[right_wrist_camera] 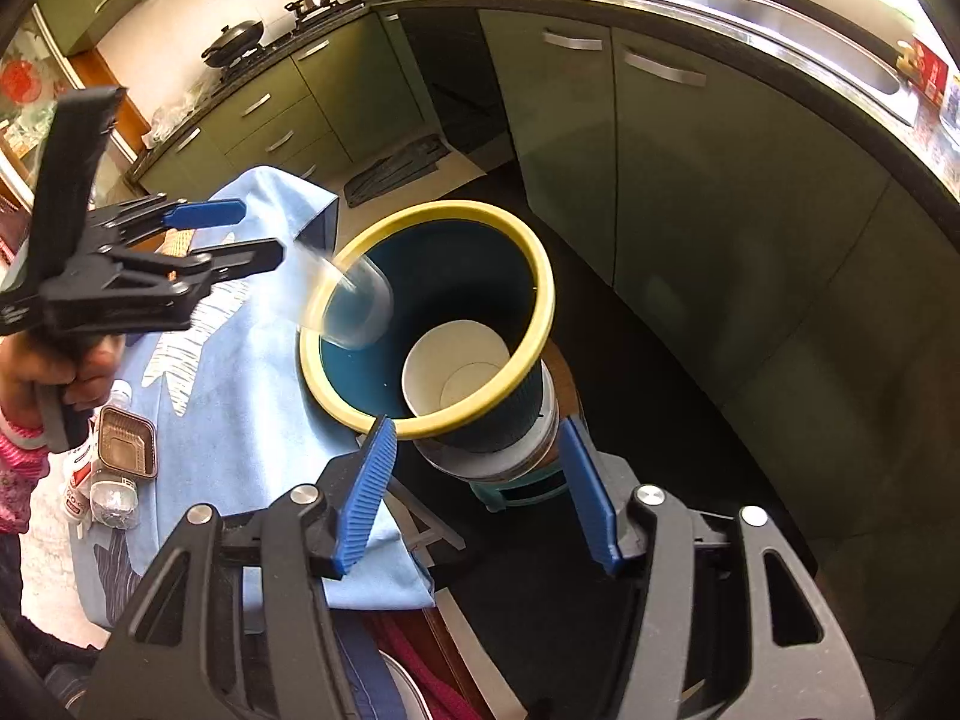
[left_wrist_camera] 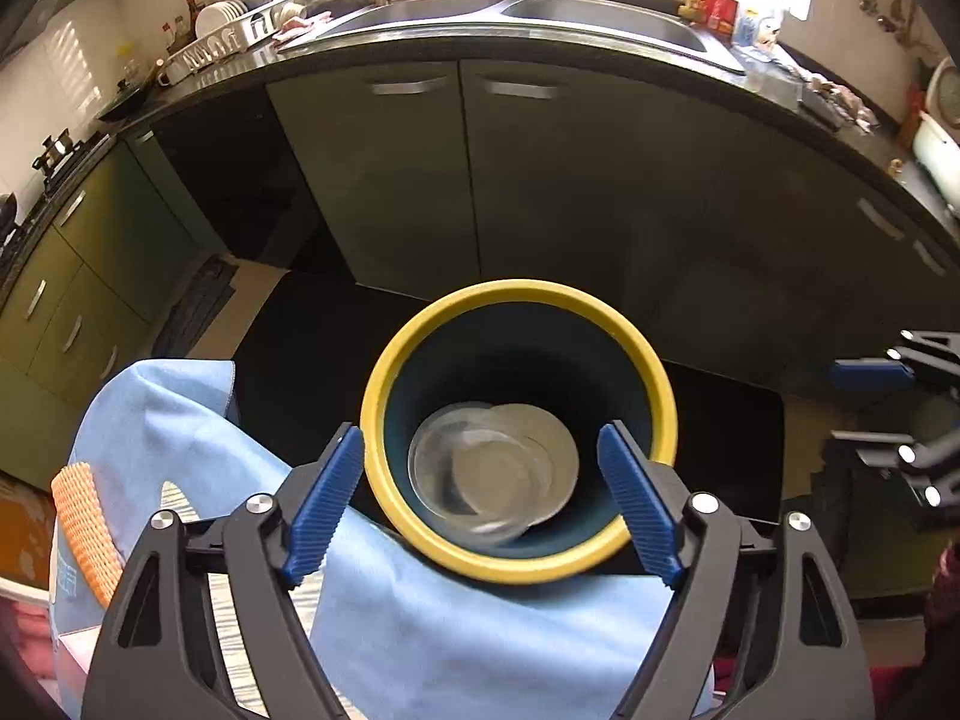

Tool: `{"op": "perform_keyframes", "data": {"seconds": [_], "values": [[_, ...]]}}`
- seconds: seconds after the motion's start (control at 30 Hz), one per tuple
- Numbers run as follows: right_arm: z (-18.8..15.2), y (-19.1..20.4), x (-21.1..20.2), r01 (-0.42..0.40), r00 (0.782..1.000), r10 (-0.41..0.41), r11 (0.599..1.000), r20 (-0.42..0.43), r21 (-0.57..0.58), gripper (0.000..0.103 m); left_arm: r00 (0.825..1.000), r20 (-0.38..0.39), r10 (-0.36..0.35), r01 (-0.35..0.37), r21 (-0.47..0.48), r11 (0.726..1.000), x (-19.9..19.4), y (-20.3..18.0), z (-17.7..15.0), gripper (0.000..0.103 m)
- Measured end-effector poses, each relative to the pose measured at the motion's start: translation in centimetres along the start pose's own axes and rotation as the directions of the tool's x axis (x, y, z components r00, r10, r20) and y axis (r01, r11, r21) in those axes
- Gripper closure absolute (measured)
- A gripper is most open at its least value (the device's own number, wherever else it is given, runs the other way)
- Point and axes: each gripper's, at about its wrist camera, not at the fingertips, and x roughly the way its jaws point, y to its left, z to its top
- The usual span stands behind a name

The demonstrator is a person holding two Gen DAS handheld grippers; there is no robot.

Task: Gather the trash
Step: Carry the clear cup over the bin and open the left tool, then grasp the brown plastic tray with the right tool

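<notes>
Blurring hides most of the clear plastic cup, which shows only as a smeared, see-through shape over the near rim of the bin, free of both grippers. From the left wrist view it overlaps a white paper cup lying at the bottom, and the two are hard to tell apart there. The left gripper stands open above the yellow-rimmed bin mouth with nothing between its blue pads. The right gripper is also open and empty, hanging just beside the bin's outer wall; its lower body is cut off by the frame. On the desk, under a light blue cloth, lie a brown foil tray and a clear bottle, near the person's hand. Green kitchen cabinets and a steel sink curve behind.
</notes>
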Motion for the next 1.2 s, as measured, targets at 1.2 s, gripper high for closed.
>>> {"op": "perform_keyframes", "data": {"seconds": [1.2], "values": [[-5.5, 30.1, 4.8, -0.351, 0.936, 0.301, 0.772, -0.181, -0.53, 0.055, 0.86, 0.2, 0.469, -0.233, -0.663, 0.711, -27.5, 12.5, -35.7, 0.012]]}}
